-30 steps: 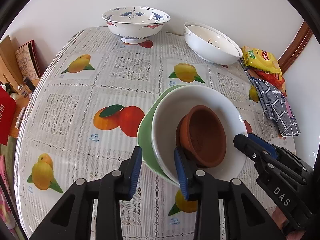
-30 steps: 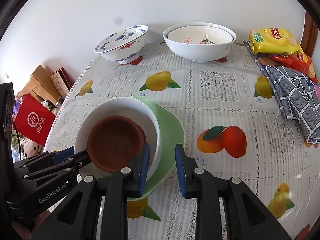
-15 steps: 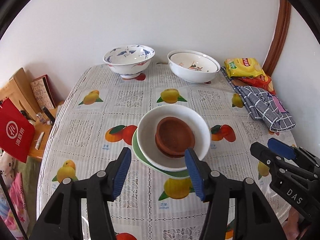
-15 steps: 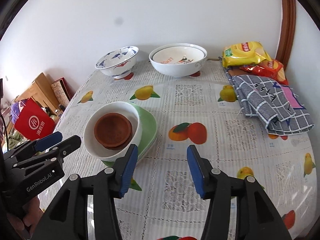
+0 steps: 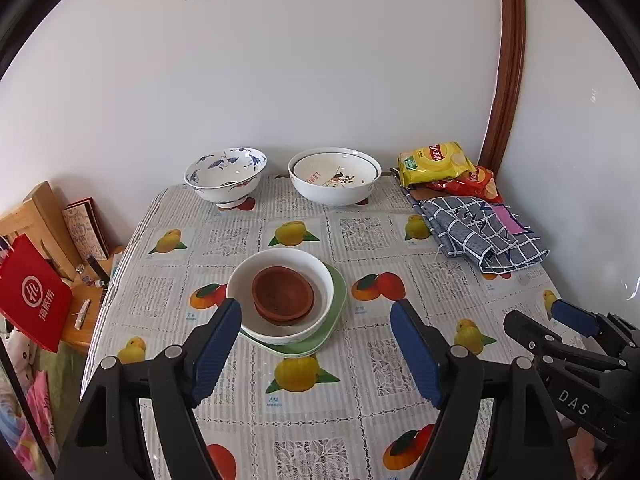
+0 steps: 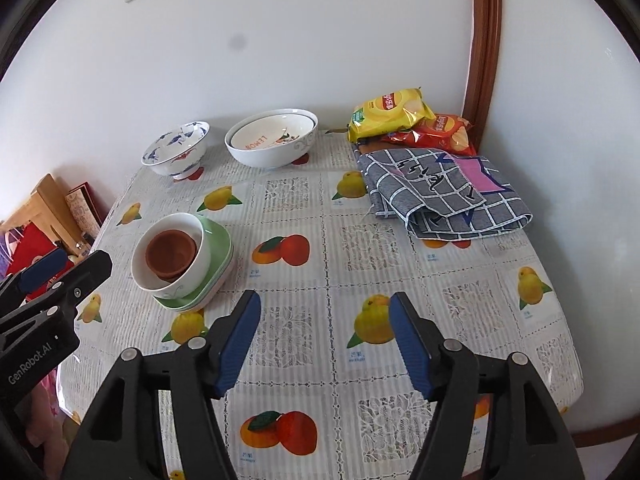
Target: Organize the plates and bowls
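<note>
A: Both claws have backed away from the dishes. A second ago they were right at the stack, and now it looks small and far off.

B: Where is the stack?

A: In the middle of the worktop (image 5: 448, 280). A brown dish (image 5: 283, 294) sits in a white bowl (image 5: 280, 292), and that sits on a green plate (image 5: 336, 300). They all face up. They are round, so no long side.

B: What are the claws doing?

A: The left claw (image 5: 316, 344) is wide and its jaws are opening, with nothing pinched between them. The right claw (image 6: 324, 340) is the same, wide, opening and empty.

B: Do the two views differ?

A: The left one looks straight at the stack, between its fingers. The right one has the stack off to the left and shows the worktop's right edge.

B: What else is there?

A: A blue-painted bowl (image 5: 225, 176) and a big white bowl (image 5: 334, 182) stand by the wall. Chip bags (image 5: 436, 162) and a checked cloth (image 5: 480, 234) lie on the right. A red bag (image 5: 32, 304) is beside the worktop. Nothing blocks the stack.
</note>
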Demonstrator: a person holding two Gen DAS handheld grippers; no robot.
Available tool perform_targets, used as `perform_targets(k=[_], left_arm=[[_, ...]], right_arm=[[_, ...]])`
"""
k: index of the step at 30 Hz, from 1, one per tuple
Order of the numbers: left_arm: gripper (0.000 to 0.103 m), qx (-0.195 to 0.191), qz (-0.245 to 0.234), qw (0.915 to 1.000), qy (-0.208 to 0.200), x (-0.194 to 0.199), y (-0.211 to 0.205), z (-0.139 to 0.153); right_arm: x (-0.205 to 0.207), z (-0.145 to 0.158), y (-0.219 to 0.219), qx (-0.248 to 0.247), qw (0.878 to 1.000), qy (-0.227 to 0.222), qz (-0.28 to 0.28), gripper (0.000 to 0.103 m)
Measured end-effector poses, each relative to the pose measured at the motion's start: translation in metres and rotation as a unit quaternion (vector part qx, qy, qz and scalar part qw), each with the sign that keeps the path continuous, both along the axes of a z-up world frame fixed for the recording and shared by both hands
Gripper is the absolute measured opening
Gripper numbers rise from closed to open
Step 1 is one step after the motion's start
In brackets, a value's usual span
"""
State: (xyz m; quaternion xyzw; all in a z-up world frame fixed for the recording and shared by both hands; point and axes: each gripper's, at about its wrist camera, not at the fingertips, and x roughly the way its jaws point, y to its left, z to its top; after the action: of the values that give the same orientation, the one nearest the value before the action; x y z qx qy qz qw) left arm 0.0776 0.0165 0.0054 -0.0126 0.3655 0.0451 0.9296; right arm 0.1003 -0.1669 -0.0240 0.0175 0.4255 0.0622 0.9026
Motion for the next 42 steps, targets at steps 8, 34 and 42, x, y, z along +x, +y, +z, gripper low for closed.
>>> perform_targets(k=[8,34,42], left_arm=[[0.086,0.002,-0.002,1.0,-0.007,-0.014,-0.007,0.005],[0.089,0.009,0.006,0.9999,0.003,-0.018,-0.011,0.001],[0.089,0.007,0.006,0.9999,0.005,-0.018,-0.01,0.002]], right_arm=[[-0.02,0.011,-0.014,-0.004,1.0,-0.012,-0.019,0.09],[-0.032,0.014,-0.018,0.001,1.0,-0.013,-0.019,0.091],[-0.033,0.016,-0.017,0.0,1.0,-0.015,-0.019,0.091]])
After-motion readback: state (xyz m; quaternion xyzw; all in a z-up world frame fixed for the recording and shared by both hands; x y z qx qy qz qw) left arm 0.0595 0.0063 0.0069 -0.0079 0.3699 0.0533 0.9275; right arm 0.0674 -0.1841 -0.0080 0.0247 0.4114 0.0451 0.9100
